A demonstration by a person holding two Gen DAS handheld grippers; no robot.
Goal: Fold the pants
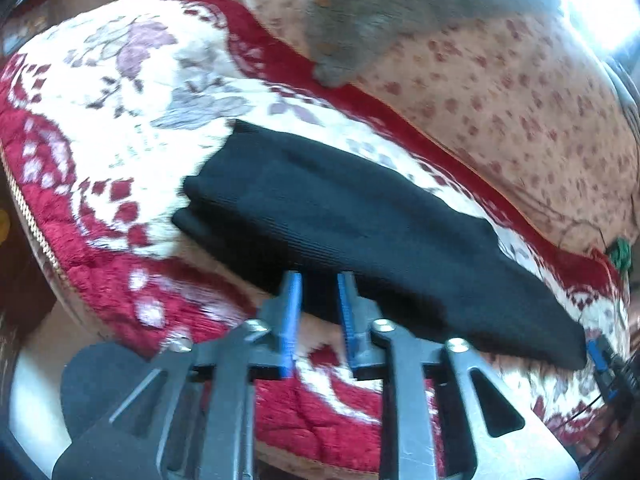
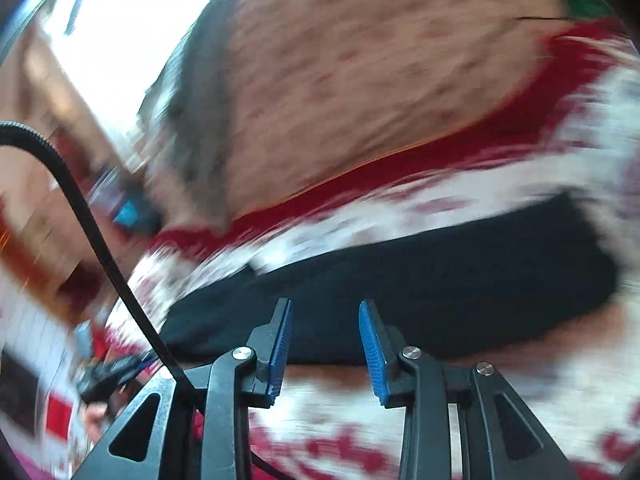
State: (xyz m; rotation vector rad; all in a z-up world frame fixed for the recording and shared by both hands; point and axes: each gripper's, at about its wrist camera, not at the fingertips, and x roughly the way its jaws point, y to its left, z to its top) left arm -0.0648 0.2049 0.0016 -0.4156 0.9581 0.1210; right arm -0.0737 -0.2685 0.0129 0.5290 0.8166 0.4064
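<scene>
1. Pants point(image 1: 340, 232), black and folded into a long flat bundle, lie on the red-and-white floral blanket point(image 1: 120, 120) just ahead of my left gripper point(image 1: 319, 280), whose blue pads stand parted with nothing clamped; the near edge of the cloth sits right at the fingertips.
2. My right gripper point(image 2: 325, 308) is likewise released, its jaws apart and empty, the pants point(image 2: 440, 288) stretched across just beyond its tips; this view is heavily blurred.
3. Open blanket runs to the left of the left gripper as far as a zipped edge point(image 1: 32, 216), giving me room there; beneath both grippers the blanket is bare.
4. Beyond the pants a dotted beige sheet point(image 1: 520, 100) begins past the blanket's red border, and a grey garment point(image 1: 380, 12) lies on it, well apart from the bundle.
5. A black cable point(image 2: 104, 248) curves down to the left of the right gripper, close beside its left finger.
6. At the bundle's far right end, seen from the left wrist, the other gripper's blue tip point(image 1: 596, 354) sits just beside the cloth.
</scene>
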